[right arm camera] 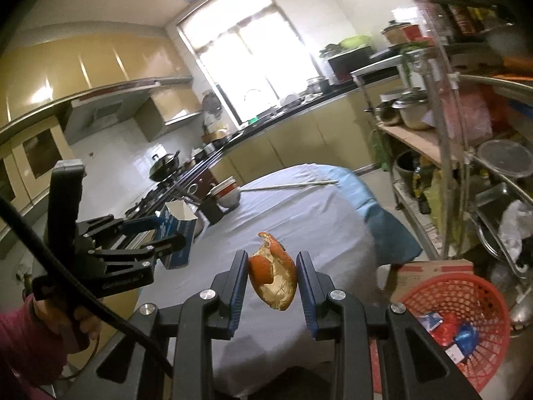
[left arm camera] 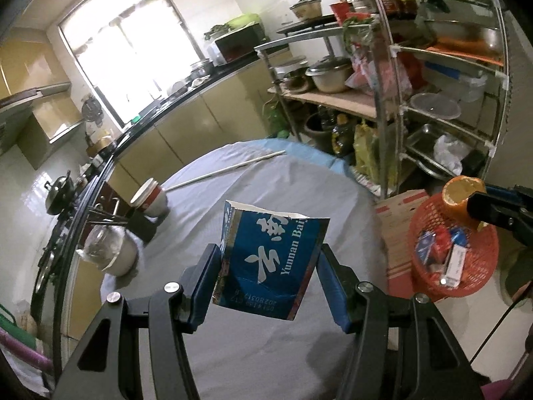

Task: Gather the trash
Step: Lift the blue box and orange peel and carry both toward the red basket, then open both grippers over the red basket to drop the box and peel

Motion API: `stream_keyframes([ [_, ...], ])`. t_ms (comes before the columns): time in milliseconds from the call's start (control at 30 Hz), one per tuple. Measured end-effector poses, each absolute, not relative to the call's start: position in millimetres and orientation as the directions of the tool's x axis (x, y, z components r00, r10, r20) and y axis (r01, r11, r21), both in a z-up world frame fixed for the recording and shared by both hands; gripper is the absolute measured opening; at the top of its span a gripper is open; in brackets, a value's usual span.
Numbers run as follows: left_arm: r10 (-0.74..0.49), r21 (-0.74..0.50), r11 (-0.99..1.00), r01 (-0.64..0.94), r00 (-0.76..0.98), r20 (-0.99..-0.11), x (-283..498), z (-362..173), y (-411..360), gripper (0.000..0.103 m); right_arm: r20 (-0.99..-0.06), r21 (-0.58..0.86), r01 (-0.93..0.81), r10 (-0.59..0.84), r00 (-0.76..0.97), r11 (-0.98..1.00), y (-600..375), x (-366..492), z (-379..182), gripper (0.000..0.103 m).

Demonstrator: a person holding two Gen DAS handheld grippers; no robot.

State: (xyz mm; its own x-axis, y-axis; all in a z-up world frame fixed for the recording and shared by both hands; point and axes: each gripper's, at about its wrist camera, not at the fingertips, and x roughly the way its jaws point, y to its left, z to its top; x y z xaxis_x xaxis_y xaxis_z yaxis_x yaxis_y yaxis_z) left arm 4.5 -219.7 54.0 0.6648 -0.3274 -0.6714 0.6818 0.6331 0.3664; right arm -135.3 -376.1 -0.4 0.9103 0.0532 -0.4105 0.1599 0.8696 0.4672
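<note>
Home kitchen: stove (right arm camera: 156, 196), cabinets (right arm camera: 100, 63), pots (left arm camera: 328, 75).

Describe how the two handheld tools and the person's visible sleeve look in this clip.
Both tools, left and right, have black angular linkage arms with round silver pivot bolts and flat blue pads on the fingers. A black cable trails from the left tool's black handle. The sleeve is magenta-pink.

Blown-out window (left arm camera: 126, 43) backlights the dim room; fisheye edges bend and blur.

Glossy blue printed cardboard box (left arm camera: 269, 260), rough matt orange peel (right arm camera: 273, 278), wrinkly matt grey cloth over the desk (left arm camera: 293, 186), orange plastic mesh basket (right arm camera: 456, 320), shiny steel wire rack (left arm camera: 443, 76).
</note>
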Motion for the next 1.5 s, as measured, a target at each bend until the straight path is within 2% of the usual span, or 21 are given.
stream_keyframes([
  [400,-0.394,0.288,0.611,0.737,0.599,-0.697,-17,45,-260,0.061,-0.409,0.495,0.259,-0.041,0.912,0.830,-414,-175,-7,0.032],
  [667,-0.527,0.127,0.530,0.838,0.443,-0.725,-43,36,-296,0.061,-0.428,0.516,0.353,-0.123,0.895,0.780,-447,-210,-22,0.032],
  [833,-0.581,0.073,0.462,0.884,0.364,-0.728,-62,29,-320,0.061,-0.456,0.530,0.429,-0.181,0.871,0.732,-471,-234,-36,0.032],
  [1067,-0.599,0.036,0.393,0.919,0.286,-0.748,-85,13,-352,0.061,-0.486,0.542,0.503,-0.237,0.841,0.673,-496,-262,-53,0.033],
  [1500,-0.596,-0.010,0.341,0.940,0.207,-0.776,-99,-13,-385,0.061,-0.502,0.565,0.536,-0.254,0.827,0.628,-509,-274,-69,0.034],
])
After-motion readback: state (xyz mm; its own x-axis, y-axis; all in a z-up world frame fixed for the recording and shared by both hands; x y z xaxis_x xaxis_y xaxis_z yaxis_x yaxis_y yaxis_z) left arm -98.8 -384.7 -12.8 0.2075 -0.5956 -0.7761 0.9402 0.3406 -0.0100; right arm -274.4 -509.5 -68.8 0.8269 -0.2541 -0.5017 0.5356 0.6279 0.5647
